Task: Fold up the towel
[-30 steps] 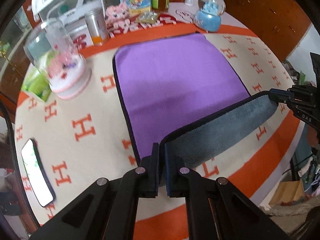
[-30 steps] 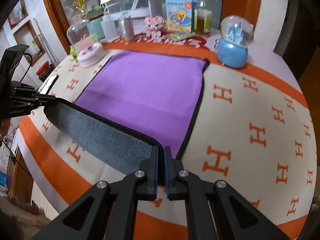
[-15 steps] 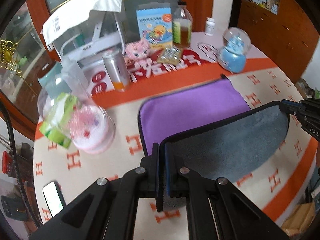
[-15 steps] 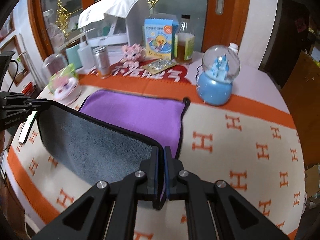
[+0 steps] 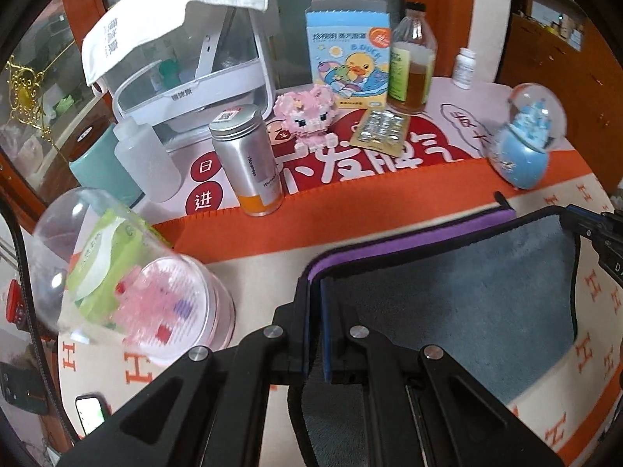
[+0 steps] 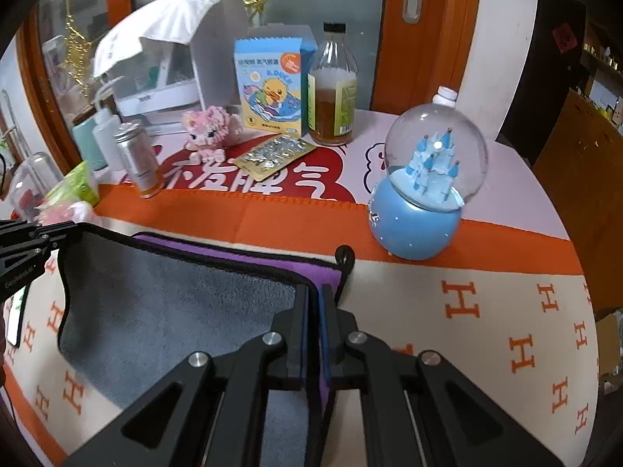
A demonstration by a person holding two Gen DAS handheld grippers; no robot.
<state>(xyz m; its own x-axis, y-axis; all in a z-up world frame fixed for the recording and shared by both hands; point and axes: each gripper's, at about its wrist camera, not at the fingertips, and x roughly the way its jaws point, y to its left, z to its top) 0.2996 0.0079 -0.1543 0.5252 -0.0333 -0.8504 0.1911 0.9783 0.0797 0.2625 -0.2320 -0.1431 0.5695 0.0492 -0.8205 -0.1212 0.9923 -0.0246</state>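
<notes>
The towel (image 5: 459,303), purple on one face and grey on the other with a black hem, is folded over itself on the table; the grey side (image 6: 175,303) faces up and a purple strip (image 6: 272,262) shows along the far edge. My left gripper (image 5: 314,303) is shut on the towel's near-left corner. My right gripper (image 6: 314,311) is shut on the other lifted corner. Each gripper shows in the other's view, the right gripper (image 5: 595,229) and the left gripper (image 6: 35,237), at the held edge's far ends.
The table has an orange-and-cream cloth (image 6: 486,319). Behind the towel stand a blue snow globe (image 6: 424,194), a silver can (image 5: 249,159), a pink dome (image 5: 148,284), a pink toy (image 5: 307,113), a blister pack (image 5: 381,132), a bottle (image 5: 412,62) and a duck box (image 5: 348,50). A phone (image 5: 91,414) lies at the left.
Both grippers have carried the towel's near edge up and forward over the purple face. The grey underside now covers nearly all the purple, leaving a thin strip at the far edge.
</notes>
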